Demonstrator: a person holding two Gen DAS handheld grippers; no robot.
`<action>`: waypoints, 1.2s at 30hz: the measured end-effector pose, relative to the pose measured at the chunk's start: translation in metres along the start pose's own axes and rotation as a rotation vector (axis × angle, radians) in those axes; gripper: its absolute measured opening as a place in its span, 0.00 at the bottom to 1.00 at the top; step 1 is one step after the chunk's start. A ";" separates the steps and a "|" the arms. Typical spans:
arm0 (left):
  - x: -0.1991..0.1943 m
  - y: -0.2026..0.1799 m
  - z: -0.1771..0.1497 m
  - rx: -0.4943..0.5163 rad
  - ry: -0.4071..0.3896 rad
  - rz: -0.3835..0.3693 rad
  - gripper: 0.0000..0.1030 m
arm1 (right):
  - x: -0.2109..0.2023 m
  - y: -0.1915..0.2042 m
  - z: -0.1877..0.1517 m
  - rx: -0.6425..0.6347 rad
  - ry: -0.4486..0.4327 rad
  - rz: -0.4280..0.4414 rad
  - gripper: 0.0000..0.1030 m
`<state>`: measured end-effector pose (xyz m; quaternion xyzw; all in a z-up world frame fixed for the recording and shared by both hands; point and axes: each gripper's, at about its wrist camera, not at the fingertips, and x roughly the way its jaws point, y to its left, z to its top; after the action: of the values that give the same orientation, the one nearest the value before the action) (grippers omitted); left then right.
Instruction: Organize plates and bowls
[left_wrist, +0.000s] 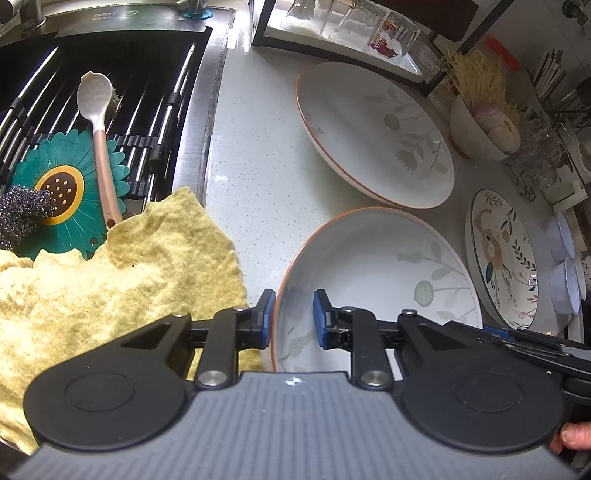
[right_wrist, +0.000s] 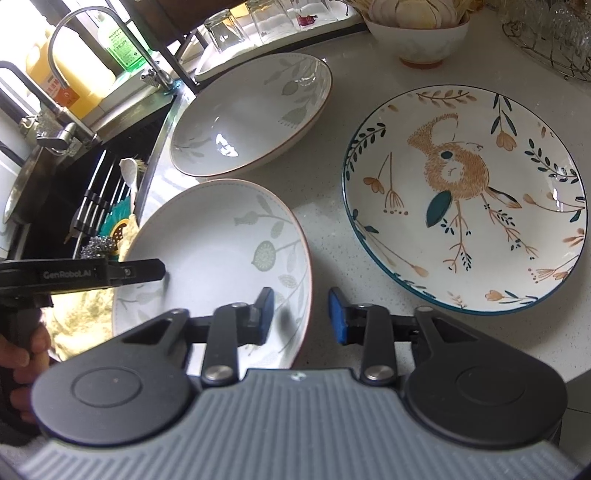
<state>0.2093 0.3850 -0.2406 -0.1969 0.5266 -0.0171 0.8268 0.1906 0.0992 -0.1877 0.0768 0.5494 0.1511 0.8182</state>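
Both claws open, holding nothing. My left claw (left_wrist: 294, 317) straddles the near bowl's (left_wrist: 376, 280) left rim on the desk (left_wrist: 258, 177); my right claw (right_wrist: 301, 315) straddles its right rim. Second bowl (right_wrist: 251, 114) lies straight beyond.

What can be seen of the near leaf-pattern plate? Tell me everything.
The near plate is a shallow, glossy, ceramic-looking dish, pale grey-white with muted green leaf prints and a thin reddish rim. It sits empty on the speckled counter, beside the sink. The left gripper straddles its left rim, the right gripper its right rim, both open. Its left edge meets the yellow cloth.
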 end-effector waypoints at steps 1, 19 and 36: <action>0.000 0.001 0.000 0.000 0.001 -0.004 0.23 | 0.000 -0.001 0.000 0.007 0.000 0.006 0.25; -0.011 -0.012 0.010 0.086 -0.008 -0.025 0.22 | -0.014 -0.002 0.005 0.032 -0.041 0.012 0.20; -0.054 -0.065 0.045 0.191 -0.076 -0.078 0.22 | -0.076 -0.006 0.031 0.024 -0.152 0.004 0.20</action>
<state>0.2362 0.3515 -0.1547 -0.1382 0.4828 -0.0918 0.8599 0.1933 0.0701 -0.1113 0.0989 0.4873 0.1398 0.8563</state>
